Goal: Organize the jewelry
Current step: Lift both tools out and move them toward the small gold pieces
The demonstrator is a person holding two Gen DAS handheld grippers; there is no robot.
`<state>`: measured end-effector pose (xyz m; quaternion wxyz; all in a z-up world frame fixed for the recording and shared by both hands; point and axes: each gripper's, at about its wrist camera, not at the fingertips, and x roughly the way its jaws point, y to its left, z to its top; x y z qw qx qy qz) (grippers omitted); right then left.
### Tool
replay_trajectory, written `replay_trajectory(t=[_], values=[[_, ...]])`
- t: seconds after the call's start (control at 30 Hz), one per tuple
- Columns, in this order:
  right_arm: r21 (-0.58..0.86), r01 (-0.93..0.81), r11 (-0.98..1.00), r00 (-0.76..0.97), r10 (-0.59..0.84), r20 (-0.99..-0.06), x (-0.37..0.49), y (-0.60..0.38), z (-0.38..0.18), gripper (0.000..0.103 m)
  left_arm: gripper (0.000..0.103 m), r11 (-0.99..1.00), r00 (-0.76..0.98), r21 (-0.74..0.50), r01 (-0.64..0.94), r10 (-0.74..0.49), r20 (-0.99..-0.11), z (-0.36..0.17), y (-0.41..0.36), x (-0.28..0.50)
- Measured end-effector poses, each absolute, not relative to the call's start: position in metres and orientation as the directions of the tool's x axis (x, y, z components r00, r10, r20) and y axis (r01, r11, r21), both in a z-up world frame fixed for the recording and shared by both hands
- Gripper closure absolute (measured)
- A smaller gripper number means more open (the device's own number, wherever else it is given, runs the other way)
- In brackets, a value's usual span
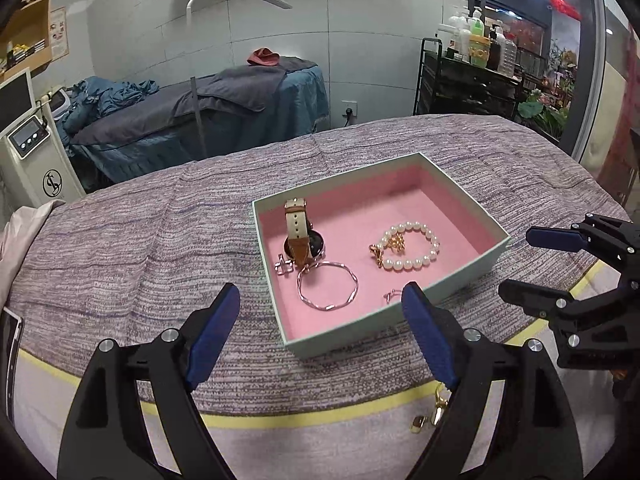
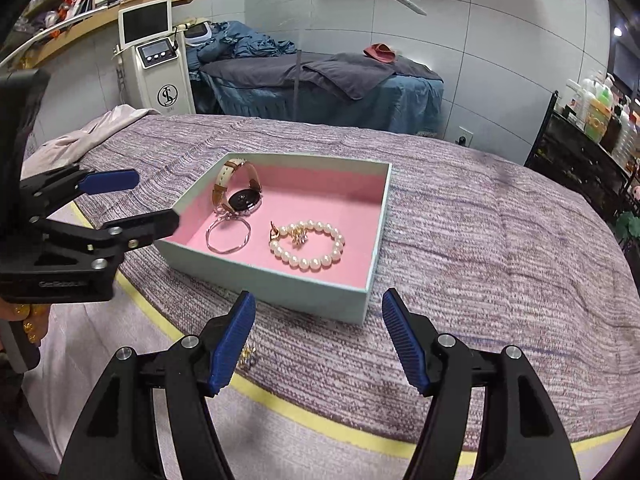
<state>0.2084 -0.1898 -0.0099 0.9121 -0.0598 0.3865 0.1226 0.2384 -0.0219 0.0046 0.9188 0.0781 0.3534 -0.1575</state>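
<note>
A mint box with pink lining (image 1: 464, 276) (image 2: 376, 240) sits on the bed. Inside lie a watch with tan strap (image 1: 298, 234) (image 2: 240, 196), a thin silver bangle (image 1: 328, 286) (image 2: 228, 236), a pearl bracelet with gold charm (image 1: 408, 246) (image 2: 310, 244), a small silver charm (image 1: 283, 267) and a small ring (image 1: 391, 295) at the front wall. A small gold piece of jewelry (image 1: 432, 414) (image 2: 247, 357) lies on the bedspread in front of the box. My left gripper (image 1: 320, 334) (image 2: 154, 200) is open and empty. My right gripper (image 2: 318, 338) (image 1: 516, 264) is open and empty.
The bed has a purple-grey woven cover (image 1: 160, 240) with a yellow stripe (image 2: 304, 412) near the front edge. A massage bed (image 1: 240, 100), a white machine (image 2: 160, 64) and a black cart with bottles (image 1: 472, 72) stand behind.
</note>
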Motion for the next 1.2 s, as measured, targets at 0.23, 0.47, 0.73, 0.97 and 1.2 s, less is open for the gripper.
replay_trajectory(t=[0.23, 0.47, 0.73, 0.97, 1.2], values=[[0.009, -0.278, 0.960, 0.650, 0.196, -0.734, 0.190, -0.196, -0.023, 0.039, 0.021, 0.938, 0.669, -0.011, 0.346, -0.255, -0.698, -0.016, -0.009, 0.203], [0.007, -0.308, 0.952, 0.638, 0.212, -0.740, 0.177, -0.190, -0.029, 0.039, 0.028, 0.921, 0.639, -0.014, 0.390, -0.281, -0.716, -0.032, -0.015, 0.176], [0.007, -0.326, 0.945, 0.617, 0.218, -0.756, 0.168, -0.185, -0.036, 0.039, 0.057, 0.904, 0.589, -0.016, 0.428, -0.292, -0.754, -0.053, -0.026, 0.160], [0.003, -0.339, 0.941, 0.605, 0.220, -0.765, 0.169, -0.181, -0.040, 0.039, 0.064, 0.887, 0.568, -0.009, 0.461, -0.302, -0.766, -0.062, -0.038, 0.157], [-0.012, -0.352, 0.936, 0.583, 0.209, -0.785, 0.175, -0.174, -0.047, 0.046, 0.075, 0.873, 0.571, 0.027, 0.487, -0.294, -0.766, -0.062, -0.053, 0.164]])
